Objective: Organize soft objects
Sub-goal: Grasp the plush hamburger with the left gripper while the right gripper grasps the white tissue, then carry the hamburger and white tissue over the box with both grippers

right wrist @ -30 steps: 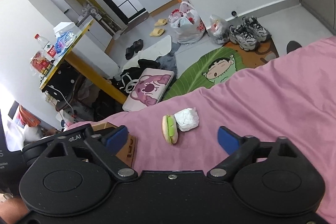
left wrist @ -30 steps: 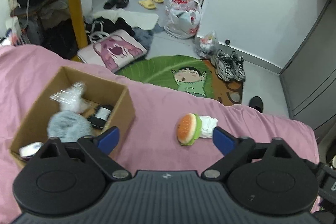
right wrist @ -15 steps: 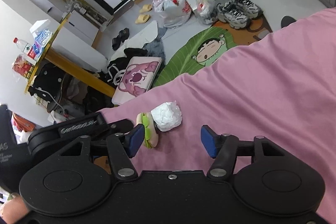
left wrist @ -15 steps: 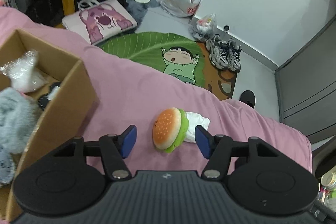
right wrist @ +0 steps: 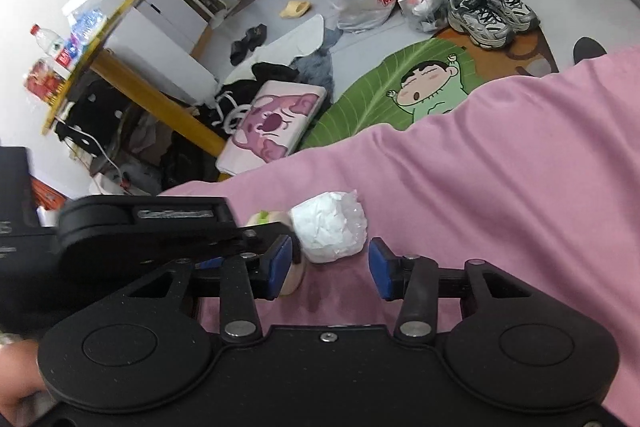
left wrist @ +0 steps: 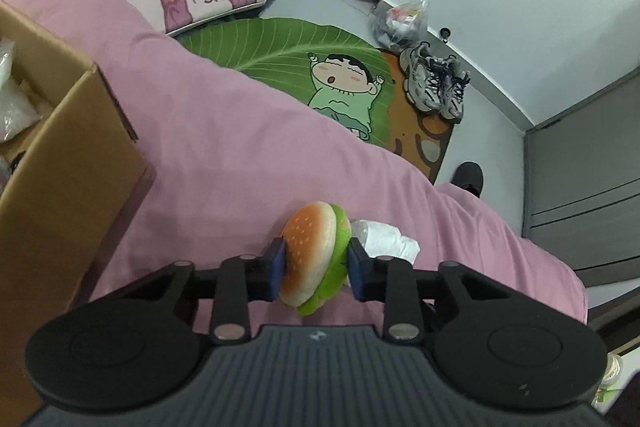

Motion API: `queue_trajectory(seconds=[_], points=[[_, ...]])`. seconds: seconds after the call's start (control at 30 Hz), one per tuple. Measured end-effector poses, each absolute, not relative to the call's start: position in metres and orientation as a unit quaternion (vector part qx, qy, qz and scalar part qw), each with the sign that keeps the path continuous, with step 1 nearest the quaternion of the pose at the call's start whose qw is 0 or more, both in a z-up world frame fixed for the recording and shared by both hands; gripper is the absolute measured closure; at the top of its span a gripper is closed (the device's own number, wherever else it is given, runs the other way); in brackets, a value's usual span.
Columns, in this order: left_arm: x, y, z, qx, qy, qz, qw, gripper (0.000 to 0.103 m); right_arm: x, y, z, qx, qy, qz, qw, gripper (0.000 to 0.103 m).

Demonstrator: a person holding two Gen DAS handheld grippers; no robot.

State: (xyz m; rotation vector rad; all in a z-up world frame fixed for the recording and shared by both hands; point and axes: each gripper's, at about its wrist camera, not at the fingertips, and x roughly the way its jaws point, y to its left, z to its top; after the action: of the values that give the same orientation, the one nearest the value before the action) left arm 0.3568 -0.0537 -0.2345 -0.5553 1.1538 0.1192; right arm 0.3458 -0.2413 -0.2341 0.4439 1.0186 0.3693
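Left gripper (left wrist: 316, 267) jaws clamp the plush burger (left wrist: 314, 259) bun-to-bun on the pink bed (left wrist: 240, 147), right of the cardboard box (left wrist: 72, 163). Right gripper (right wrist: 330, 269) jaws open, straddling the white wrapped bundle (right wrist: 328, 231) beside the burger, likely next for the box.

The box (left wrist: 68, 163) is cut off by the left edge of the left wrist view, its contents showing only as a scrap of white plastic (left wrist: 12, 103). In the right wrist view the left gripper (right wrist: 256, 251) hides most of the burger (right wrist: 294, 277), and its lettering is smeared. A hand (right wrist: 20, 375) is cropped at the lower left corner
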Motion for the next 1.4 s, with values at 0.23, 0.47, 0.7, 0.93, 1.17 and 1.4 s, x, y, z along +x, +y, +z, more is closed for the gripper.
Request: queue_trajectory(seconds=[0.23,0.47,0.7,0.93,1.17,1.4], points=[[0.357,-0.031,-0.226,-0.288,0.53,0.051,0.796,0.083,0.358,-0.221,-0.24,0.178,0.489,0.169,0.837,0.059],[0.357,-0.022,-0.221,-0.298,0.524,0.04,0.797,0.086,0.362,-0.201,-0.242,0.138,0.484,0.151,0.851,0.059],[0.345,-0.01,-0.207,-0.304,0.515,0.031,0.801,0.086,0.361,-0.178,-0.236,0.066,0.484,0.144,0.861,0.057],[0.328,-0.002,-0.189,-0.3,0.498,0.016,0.814,0.086,0.341,-0.169,-0.22,0.043,0.48,0.134,0.866,0.06],[0.309,0.002,-0.167,-0.295,0.483,0.0,0.824,0.086,0.314,-0.184,-0.189,0.06,0.47,0.112,0.873,0.06],[0.284,0.003,-0.141,-0.282,0.461,-0.016,0.841,0.086,0.29,-0.197,-0.159,0.072,0.451,0.094,0.884,0.06]])
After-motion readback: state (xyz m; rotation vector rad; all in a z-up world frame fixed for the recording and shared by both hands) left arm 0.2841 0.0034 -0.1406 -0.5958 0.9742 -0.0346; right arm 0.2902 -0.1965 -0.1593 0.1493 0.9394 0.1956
